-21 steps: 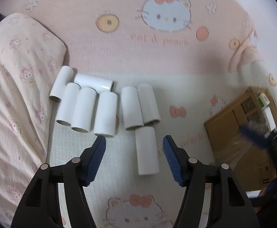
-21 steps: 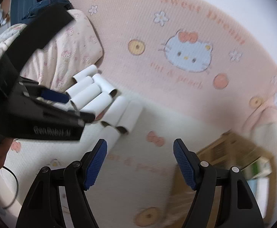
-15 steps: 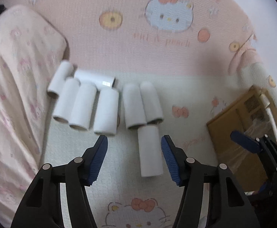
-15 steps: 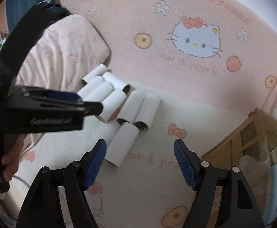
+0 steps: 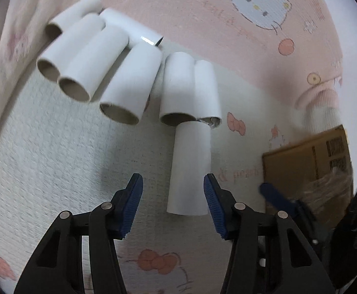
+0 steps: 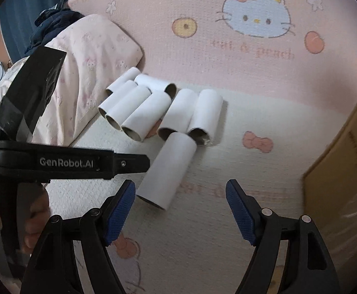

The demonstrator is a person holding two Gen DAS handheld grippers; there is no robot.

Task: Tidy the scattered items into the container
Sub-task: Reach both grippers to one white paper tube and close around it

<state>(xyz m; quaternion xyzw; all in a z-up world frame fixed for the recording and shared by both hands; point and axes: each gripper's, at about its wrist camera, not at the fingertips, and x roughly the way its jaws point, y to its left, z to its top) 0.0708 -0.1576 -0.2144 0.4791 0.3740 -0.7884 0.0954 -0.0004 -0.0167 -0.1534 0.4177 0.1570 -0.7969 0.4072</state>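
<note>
Several white cardboard tubes [image 5: 129, 85] [image 6: 141, 112] lie in a row on the pink and white cartoon-cat bedspread. One more tube [image 5: 190, 169] [image 6: 168, 169] lies alone in front of them. My left gripper [image 5: 173, 201] is open and angled down, and this tube's near end sits between its blue pads, close to the right pad, with neither pressing. In the right wrist view my right gripper [image 6: 181, 208] stands wide open above the bedspread, the same tube just ahead of its left finger [image 6: 122, 208]. The brown cardboard box [image 5: 306, 161] [image 6: 337, 159] sits at the right.
A pink patterned pillow [image 6: 80, 73] [image 5: 6, 49] lies left of the tube row. The black body of the left tool [image 6: 68, 163] crosses the left of the right wrist view, a hand below it. A blue finger of the right tool [image 5: 276, 198] shows before the box.
My left gripper has come down and forward over the lone tube, and its jaws have narrowed a little. The right gripper has swung left from the box toward the tubes.
</note>
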